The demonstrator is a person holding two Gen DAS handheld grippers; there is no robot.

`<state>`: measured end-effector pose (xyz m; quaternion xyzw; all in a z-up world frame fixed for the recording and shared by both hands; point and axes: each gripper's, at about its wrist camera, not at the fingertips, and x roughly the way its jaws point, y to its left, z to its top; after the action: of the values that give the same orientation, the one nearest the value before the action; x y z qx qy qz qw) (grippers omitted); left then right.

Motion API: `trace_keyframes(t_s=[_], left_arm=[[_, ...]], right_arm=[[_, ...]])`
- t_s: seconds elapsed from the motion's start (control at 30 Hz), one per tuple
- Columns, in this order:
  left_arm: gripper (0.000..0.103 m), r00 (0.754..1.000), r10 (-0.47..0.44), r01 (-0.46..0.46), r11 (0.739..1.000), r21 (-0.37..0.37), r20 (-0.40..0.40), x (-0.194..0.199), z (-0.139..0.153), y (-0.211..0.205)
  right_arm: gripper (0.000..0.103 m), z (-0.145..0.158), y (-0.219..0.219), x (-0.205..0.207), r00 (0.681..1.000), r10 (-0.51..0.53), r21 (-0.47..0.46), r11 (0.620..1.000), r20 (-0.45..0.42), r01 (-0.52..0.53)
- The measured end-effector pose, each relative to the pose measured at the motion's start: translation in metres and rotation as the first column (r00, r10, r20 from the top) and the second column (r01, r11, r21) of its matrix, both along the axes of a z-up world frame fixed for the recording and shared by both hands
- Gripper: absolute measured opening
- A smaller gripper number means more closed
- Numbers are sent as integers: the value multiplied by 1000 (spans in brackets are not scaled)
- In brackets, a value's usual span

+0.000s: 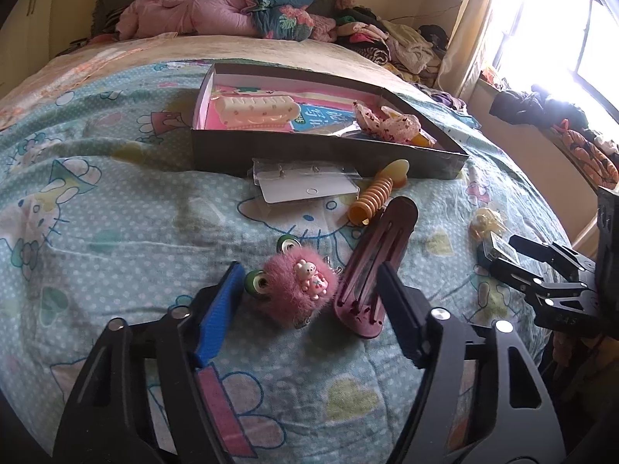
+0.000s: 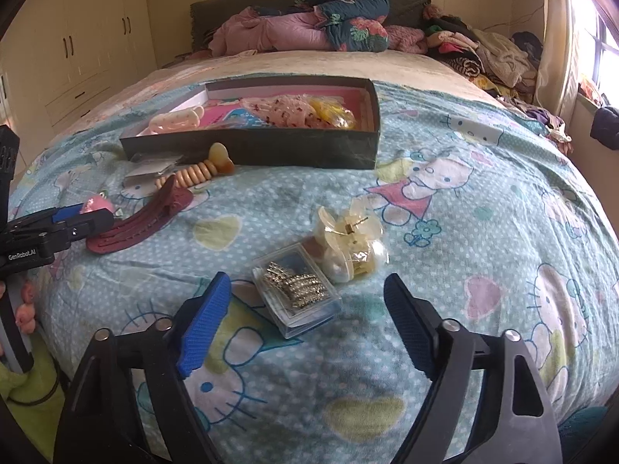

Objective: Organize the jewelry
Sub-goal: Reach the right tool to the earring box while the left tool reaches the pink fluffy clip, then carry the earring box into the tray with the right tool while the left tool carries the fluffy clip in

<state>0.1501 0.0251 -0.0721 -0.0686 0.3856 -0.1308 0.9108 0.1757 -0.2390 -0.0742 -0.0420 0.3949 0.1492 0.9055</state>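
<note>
Bed (image 2: 483, 201), covered with a pale blue cartoon-cat sheet, bedding and clothes heaped at its far end. Shallow dark box (image 2: 271, 147), open-topped, lying mid-bed; inside it a cream hair clip, a spotted pink fabric piece and yellow items on a pink lining. Long maroon hair clip (image 1: 371, 266), flat on the sheet in front of the box, its near end just beside the right finger of the left tool. Orange ribbed hair clip (image 1: 377, 195), between the maroon clip and the box wall. Clear packet with a white card (image 1: 305, 181), against the box front. Pink fluffy clip (image 1: 300, 284) with a small bunny figure and green eyes, lying between the fingers of the left tool (image 1: 309, 301), whose jaws stand spread, pads not touching it. Pearly cream hair clip (image 2: 350, 247), touching the clear jewelry case (image 2: 298, 290) of glittering pieces; the case lies just ahead of the right tool (image 2: 305, 309), jaws spread wide, pinching nothing.
</note>
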Motion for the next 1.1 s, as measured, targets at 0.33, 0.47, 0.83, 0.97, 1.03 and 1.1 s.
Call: trace_keyframes(t_s=[0.33,0.47,0.83,0.97,1.03,1.1], left_arm=[[25,1000,9,-9,1000,-8,-10,-3,-1,5],[24,1000,15,-15,1000,-13,1,-7,3,7],[23,999,44,-43,998,-39,32,-12,17,17],[23,998,46,-44,998,-42,53,-14,24,16],[23,997,43,-41,998,-40,61,-14,27,14],[23,997,42,-40,998,-40,66,-14,29,13]], right_arm=[[38,-6,8,0,999,53,10,999,-8,-53],[35,-2,13,-5,996,91,26,996,6,-91],[34,12,29,-14,985,164,49,985,60,-167],[34,19,33,-15,981,177,57,982,77,-182],[34,22,35,-15,980,182,58,981,83,-187],[34,25,37,-15,979,185,61,980,90,-191]])
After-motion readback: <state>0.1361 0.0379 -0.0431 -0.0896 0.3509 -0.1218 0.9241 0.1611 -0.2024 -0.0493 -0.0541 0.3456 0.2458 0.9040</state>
